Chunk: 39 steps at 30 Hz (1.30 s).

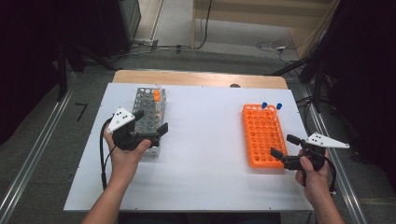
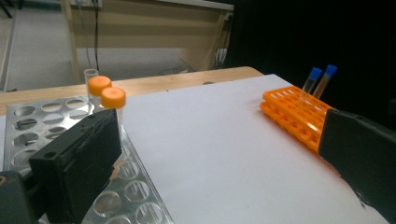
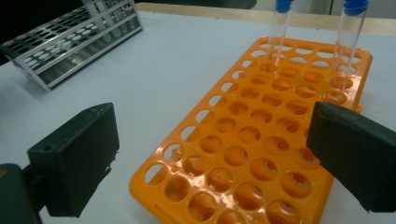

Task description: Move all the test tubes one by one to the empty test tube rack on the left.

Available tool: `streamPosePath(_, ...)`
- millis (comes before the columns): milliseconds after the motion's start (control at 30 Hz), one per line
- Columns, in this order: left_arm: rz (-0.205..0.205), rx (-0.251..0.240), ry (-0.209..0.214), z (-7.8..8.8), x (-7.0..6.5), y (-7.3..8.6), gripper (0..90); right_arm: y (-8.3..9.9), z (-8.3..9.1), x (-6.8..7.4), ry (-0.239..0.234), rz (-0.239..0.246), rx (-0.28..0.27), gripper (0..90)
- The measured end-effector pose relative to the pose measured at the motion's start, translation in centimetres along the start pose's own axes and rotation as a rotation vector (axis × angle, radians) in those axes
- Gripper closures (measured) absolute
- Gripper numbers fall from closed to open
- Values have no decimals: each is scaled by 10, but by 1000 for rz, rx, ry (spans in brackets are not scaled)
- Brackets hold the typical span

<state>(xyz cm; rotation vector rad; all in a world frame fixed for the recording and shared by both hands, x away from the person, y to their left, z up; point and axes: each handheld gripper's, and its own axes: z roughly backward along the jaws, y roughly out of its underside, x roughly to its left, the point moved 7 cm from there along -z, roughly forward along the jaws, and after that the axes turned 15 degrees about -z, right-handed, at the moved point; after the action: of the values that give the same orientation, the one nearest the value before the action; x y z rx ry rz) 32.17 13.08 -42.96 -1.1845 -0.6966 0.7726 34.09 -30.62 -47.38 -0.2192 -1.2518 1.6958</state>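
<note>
Guessing those orange-capped tubes [image 2: 106, 93] are light, slick, breakable; grab just under the cap. Left gripper [image 1: 150, 122] gapes wide, empty; right gripper [image 1: 286, 145] too.

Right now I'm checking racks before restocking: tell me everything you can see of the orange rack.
The orange rack looks like moulded plastic, a flat oblong grid of round holes, lying flat on the white table at its right side. Two clear blue-capped tubes stand upright at its far end; the other holes look empty. No gripper touches it.
</note>
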Motion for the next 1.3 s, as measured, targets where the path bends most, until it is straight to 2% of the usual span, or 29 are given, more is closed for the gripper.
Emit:
streamPosePath(200, -11, -3, 41, 12, -17, 11, 0, -13, -12, -18, 30, -13, -13, 53)
streamPosePath(333, -18, -10, 45, 18, -25, 16, 0, -24, -20, -31, 44, -35, -21, 109)
streamPosePath(400, -30, 3, 49, 18, -28, 19, 0, -30, -26, -40, 63, -52, -18, 132)
streamPosePath(567, -25, 9, 62, 19, -31, 23, 0, -39, -40, -56, 91, -92, -13, 213)
streamPosePath(733, -17, 19, 70, 19, -33, 27, 0, -45, -57, -69, 142, -110, 9, 278)
streamPosePath(933, -14, 24, 72, 18, -33, 28, 0, -48, -72, -85, 189, -142, 17, 425)
streamPosePath(1033, -11, 25, 71, 17, -33, 29, 0, -46, -78, -90, 210, -117, 33, 506)
streamPosePath(1133, -9, 25, 70, 17, -33, 29, 0, -47, -81, -92, 234, -98, 19, 569)
streamPosePath(1300, -7, 26, 72, 17, -34, 29, 0, -48, -85, -89, 263, -51, 6, 624)
